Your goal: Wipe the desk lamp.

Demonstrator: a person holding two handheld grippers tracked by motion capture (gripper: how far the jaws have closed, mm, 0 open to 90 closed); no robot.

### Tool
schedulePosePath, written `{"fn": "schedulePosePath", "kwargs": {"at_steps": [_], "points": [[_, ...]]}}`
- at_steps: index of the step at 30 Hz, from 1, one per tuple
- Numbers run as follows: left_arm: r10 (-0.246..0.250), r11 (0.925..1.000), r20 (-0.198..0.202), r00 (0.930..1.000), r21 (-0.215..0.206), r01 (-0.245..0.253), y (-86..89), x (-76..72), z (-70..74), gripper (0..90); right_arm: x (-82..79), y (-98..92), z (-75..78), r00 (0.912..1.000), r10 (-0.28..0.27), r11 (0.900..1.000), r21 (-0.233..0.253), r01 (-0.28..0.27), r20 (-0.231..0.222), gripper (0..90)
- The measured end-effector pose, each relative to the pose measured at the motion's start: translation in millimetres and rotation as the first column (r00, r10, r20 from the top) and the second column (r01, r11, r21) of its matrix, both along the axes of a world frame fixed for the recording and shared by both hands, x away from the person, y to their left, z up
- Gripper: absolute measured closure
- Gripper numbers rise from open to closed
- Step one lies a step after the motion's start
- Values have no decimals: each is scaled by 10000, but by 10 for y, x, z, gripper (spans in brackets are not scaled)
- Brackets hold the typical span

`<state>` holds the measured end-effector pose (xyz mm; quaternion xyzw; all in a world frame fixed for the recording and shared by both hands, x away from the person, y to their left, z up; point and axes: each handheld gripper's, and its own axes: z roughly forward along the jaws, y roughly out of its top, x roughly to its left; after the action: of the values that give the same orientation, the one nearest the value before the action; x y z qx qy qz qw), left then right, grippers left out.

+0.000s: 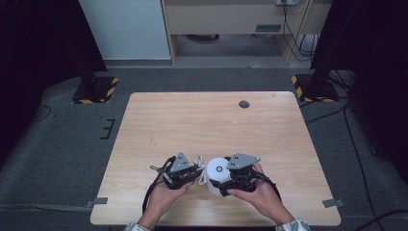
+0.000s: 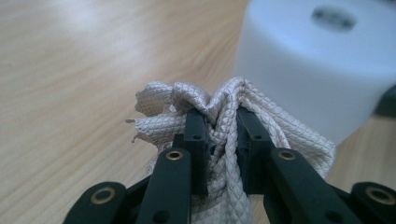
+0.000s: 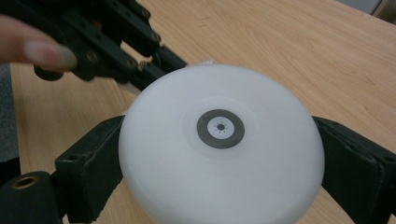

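Low in the middle of the high view, both hands meet over the wooden table (image 1: pixel 211 120), and much is masked here: the left gripper (image 1: pixel 196 169) and the right gripper (image 1: pixel 226 182) crowd a white round lamp (image 1: pixel 217 169), so only its top face and a sliver of its side peek out. A pale scrap beside the left gripper is too small to read from up there.

The left gripper view settles it: that scrap is a quilted beige cloth strap (image 2: pixel 224 121), bunched and pinched tight between the two black jaws of the left gripper (image 2: pixel 219 126), its lower end cut off at the bottom edge. Behind it, upper right, the lamp (image 2: pixel 317 60) sits blurred, its right side running out of frame.

Now the right gripper view: the lamp (image 3: pixel 219 149) sits dead centre, a grey ring with a little sun symbol on its face, the jaws of the right gripper (image 3: pixel 219 196) pressed against its left and right flanks, clamped on it. The lamp's bottom is cropped. Upper left, the other gripper's black linkage and a fingertip (image 3: pixel 42 49) show out of focus.
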<state>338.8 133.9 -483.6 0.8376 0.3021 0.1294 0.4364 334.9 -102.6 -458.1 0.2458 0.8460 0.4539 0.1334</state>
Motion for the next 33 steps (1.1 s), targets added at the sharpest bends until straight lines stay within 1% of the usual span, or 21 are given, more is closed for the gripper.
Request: {"fn": "schedulePosePath", "kwargs": {"at_steps": [3,5,9,10,13,15,17,21,23,26,28,30,33], "points": [[43,9985,-282,9996,544,-27,-49,30,-145,759,0,0,0,10000,2,10000,-5,-2,2,92],[51,9968,-319,9995,804,-25,-72,43,-196,759,1,-1,0,10000,7,10000,-6,-7,-1,93],[73,9959,-456,9989,906,-31,-84,50,-239,759,2,-1,0,10000,-16,10000,-1,16,-12,92],[30,9952,-449,9990,977,14,-86,39,-236,759,2,-1,-1,10000,-34,10000,-15,34,4,92],[-38,9951,-454,9990,989,83,-73,-11,-206,760,4,2,-1,10000,-50,10000,-42,50,17,92],[-21,9973,-452,9990,736,54,-54,-40,-164,759,4,1,0,10000,-63,10000,-61,63,18,92],[20,9993,-337,9994,384,-7,-31,-52,-98,759,2,-1,0,10000,-68,10000,-58,68,18,92],[63,9999,-38,10000,-130,-63,-9,-48,9,759,-6,-6,2,10000,-37,10000,-74,37,-1,92],[65,9998,-46,10000,-186,-65,-7,-41,16,758,-7,-15,2,10000,43,10000,-67,-43,-5,92],[66,9998,-63,10000,-206,-67,-6,-31,10,758,-8,-22,0,10000,-4,10000,13,4,7,89],[60,9997,-65,10000,-242,-62,-2,-25,6,758,-18,-31,-3,9999,-48,9998,170,46,136,54],[55,9997,-94,9999,-254,-57,2,-19,2,758,-38,-50,0,10000,18,9996,268,-20,75,40],[60,9997,-97,9999,-251,-62,3,-15,1,757,-66,-85,-15,9999,-50,9997,225,46,155,37]]}}
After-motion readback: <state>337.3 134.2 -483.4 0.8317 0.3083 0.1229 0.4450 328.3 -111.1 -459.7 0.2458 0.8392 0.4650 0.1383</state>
